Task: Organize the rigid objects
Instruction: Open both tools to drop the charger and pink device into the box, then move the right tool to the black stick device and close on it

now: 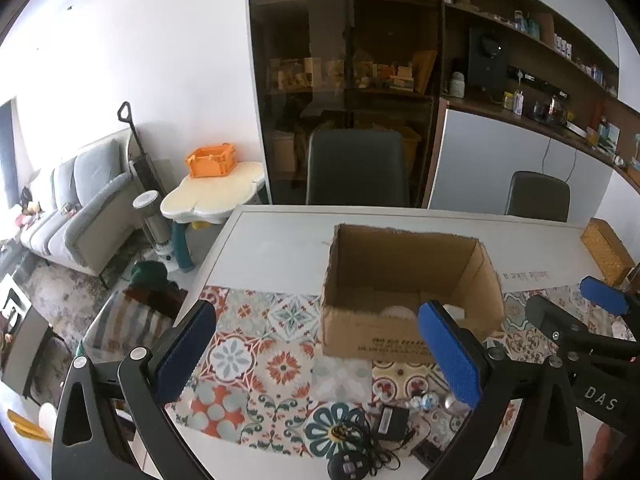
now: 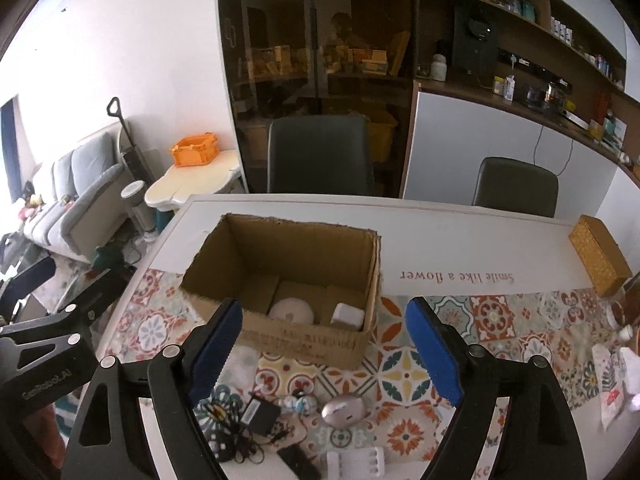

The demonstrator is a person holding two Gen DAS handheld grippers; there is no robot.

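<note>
Open-topped cardboard box (image 2: 280, 280) standing on the patterned tablecloth (image 2: 500, 320) and serving as the collecting container; all positions are given relative to it. Inside, against its near wall, lie a round white object (image 2: 291, 310) and, to that object's right, a small white block (image 2: 349, 314); the rest of the floor appears bare. The items yet to be sorted lie in a loose group on the cloth in front of the box: a black power adapter (image 2: 260, 414) with its tangled cable (image 2: 230, 420), a small blue-and-white trinket (image 2: 298, 401), a silvery oval object (image 2: 344, 410), a flat black item (image 2: 298, 460) and a white ribbed piece (image 2: 356, 464). The right gripper (image 2: 324, 352) hovers above this group, fingers spread wide and holding nothing, presumably poised to select one item. The left gripper (image 1: 320, 356) hangs in front of the box's left side, likewise wide open and empty. A woven box (image 2: 598, 256) stands well to the right of the cardboard box.
</note>
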